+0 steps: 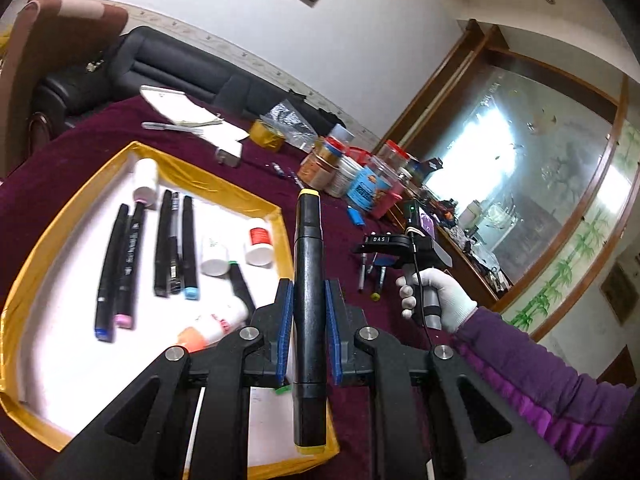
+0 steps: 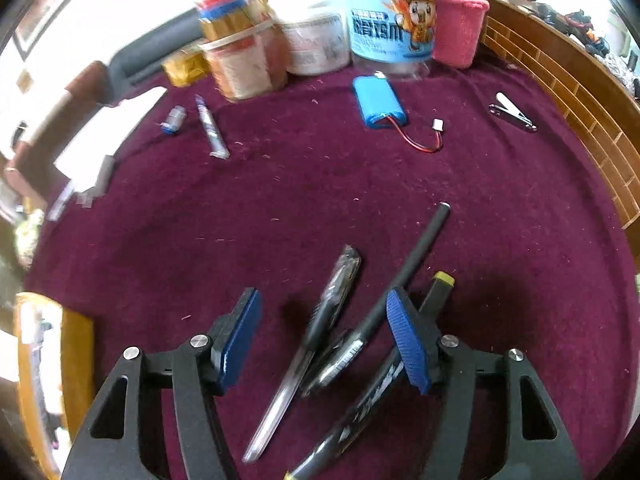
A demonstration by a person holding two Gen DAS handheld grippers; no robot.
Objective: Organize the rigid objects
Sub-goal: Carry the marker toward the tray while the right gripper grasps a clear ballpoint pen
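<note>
The left tongs (image 1: pixel 307 312) are clamping a yellow-capped black marker (image 1: pixel 307 280) beside the tray (image 1: pixel 276 216), while the right tongs (image 2: pixel 324 336) are hanging apart over pens (image 2: pixel 332 292) on the desk (image 2: pixel 280 200).

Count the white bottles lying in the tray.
4: one at the tray's far end, two mid-tray, one orange-capped nearest the gripper. Others may be hidden.

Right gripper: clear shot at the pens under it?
Probably yes. The right gripper is open above the pens on the cloth; nothing covers them, though they lie bunched, so it may catch several.
</note>
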